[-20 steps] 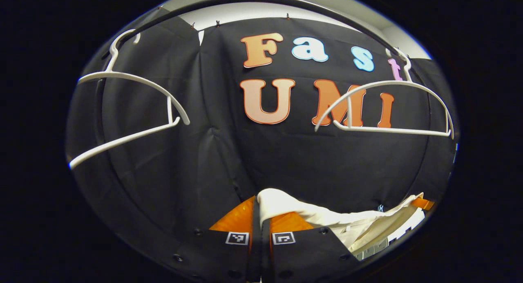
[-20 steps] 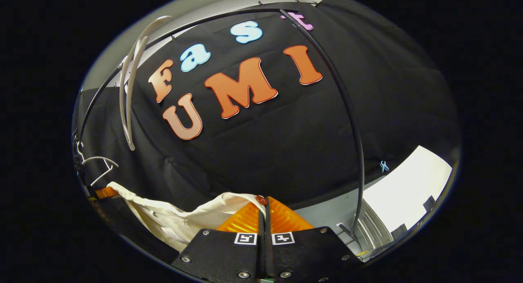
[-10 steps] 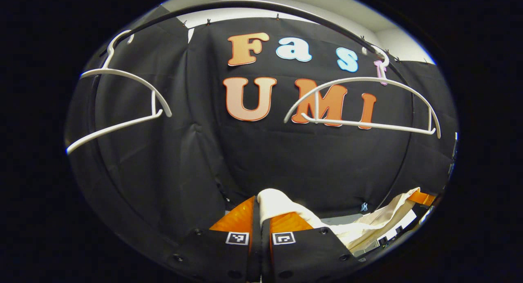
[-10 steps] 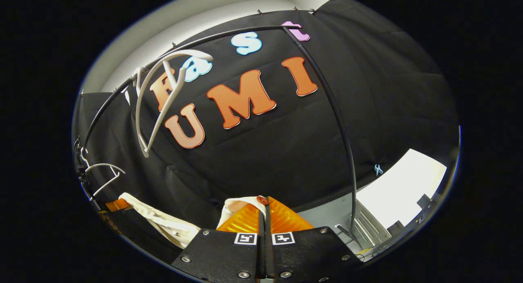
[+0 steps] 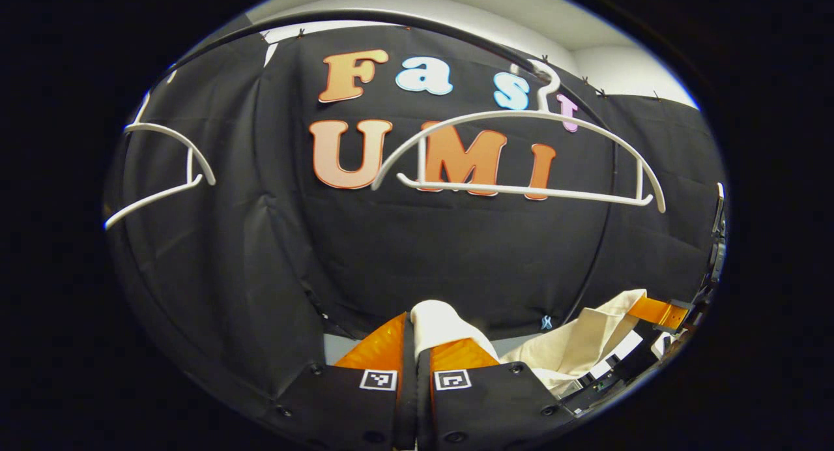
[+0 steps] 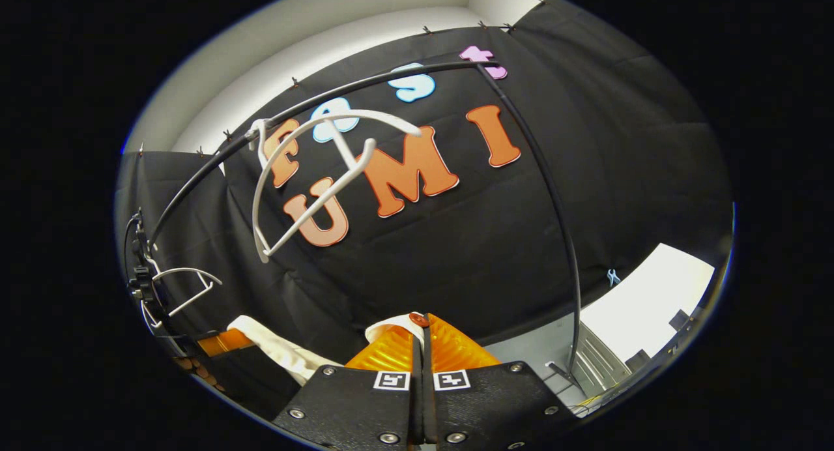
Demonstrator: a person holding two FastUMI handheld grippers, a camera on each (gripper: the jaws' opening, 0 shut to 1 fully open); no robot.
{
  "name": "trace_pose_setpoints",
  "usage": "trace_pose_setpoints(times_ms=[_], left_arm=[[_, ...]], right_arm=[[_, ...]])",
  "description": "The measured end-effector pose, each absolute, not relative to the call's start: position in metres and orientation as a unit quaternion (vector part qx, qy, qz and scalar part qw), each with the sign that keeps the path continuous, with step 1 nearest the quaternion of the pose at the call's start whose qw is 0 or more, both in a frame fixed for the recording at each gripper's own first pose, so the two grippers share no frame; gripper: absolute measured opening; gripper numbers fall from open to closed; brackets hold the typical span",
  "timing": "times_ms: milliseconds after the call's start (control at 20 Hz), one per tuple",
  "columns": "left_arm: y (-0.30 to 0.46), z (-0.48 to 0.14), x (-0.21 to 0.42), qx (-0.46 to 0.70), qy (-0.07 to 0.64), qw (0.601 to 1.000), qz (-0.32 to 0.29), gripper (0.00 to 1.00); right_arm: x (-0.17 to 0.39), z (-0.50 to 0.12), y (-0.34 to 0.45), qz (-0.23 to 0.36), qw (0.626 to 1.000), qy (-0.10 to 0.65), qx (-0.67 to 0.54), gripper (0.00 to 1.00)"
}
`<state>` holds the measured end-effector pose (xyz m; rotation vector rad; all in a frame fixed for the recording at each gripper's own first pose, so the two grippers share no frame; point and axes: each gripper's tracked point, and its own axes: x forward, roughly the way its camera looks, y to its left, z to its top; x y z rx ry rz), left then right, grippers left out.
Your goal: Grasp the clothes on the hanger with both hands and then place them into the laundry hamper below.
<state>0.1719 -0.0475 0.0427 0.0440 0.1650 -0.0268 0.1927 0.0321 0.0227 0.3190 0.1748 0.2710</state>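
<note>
A black rail [image 5: 417, 22] arches across the top of the booth, and a second bare hanger [image 5: 163, 171] hangs from it at the far left. A small blue clip [image 5: 546, 322] sits low on the black cloth [image 5: 456, 255]. In the right gripper view, a white panel [image 6: 651, 301] stands beyond the rail's upright post [image 6: 567, 242], beside a ribbed grey surface [image 6: 603, 366].

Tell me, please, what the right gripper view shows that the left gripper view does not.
Right gripper view: a white panel and a ribbed grey surface in the open, low down. Left gripper view: the nearer hanger face-on, hooked over the rail. Both: that hanger, a second hanger, and the cream garment with the left gripper and right gripper shut on it.
</note>
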Motion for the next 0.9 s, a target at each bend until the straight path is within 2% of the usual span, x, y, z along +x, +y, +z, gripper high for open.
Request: trace_pose_setpoints(times_ms=[350, 650, 900], left_arm=[[-0.110, 0.037, 0.177, 0.028, 0.093, 0.992, -0.080, 0.07], [-0.156, 0.033, 0.182, 0.016, 0.100, 0.986, -0.130, 0.07], [-0.152, 0.001, 0.197, 0.019, 0.129, 0.983, -0.131, 0.07]], right_arm=[[0.176, 0.033, 0.048, 0.151, 0.977, 0.076, 0.130, 0.00], [0.179, 0.036, 0.039, 0.142, 0.979, 0.074, 0.129, 0.00], [0.188, 0.017, 0.037, 0.132, 0.979, 0.091, 0.123, 0.00]])
